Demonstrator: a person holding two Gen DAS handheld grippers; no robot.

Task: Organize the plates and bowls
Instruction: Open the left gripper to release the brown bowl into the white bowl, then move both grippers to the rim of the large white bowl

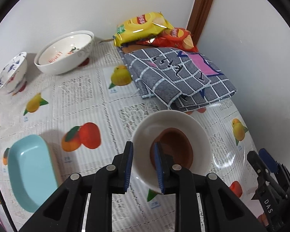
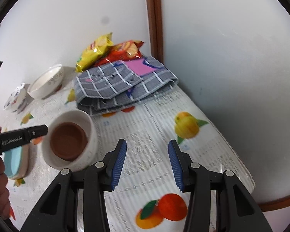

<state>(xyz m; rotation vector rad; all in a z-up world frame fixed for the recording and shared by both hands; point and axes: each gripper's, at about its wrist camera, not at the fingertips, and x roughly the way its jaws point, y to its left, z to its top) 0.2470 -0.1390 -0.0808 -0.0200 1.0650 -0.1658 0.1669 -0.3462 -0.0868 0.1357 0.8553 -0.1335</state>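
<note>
White ceramic, left wrist view: my left tongs [image 1: 144, 166] straddle the near wall of a white bowl [image 1: 176, 119], one blue pad outside the rim and the other inside; whether the pads actually press the wall I cannot tell. A brown bowl [image 1: 174, 147] sits nested inside the white one. To the left lies a light blue oblong dish [image 1: 29, 172]. At the far wall stand a large white bowl printed with "LEMON" [image 1: 65, 54] and, beside it, a small bowl with blue pattern [image 1: 11, 73]. A folded grey checked cloth [image 1: 179, 77] lies behind the white bowl, with a yellow snack bag [image 1: 143, 27] and a red snack bag [image 1: 179, 36] beyond it. All rest on a fruit-print tablecloth [image 1: 98, 100]. My right tongs appear at the right edge.

Right wrist view: my right tongs [image 2: 147, 165] are released, pads wide apart over bare tablecloth, gripping nothing. The white bowl with its brown insert lies to their left, near the cloth.
</note>
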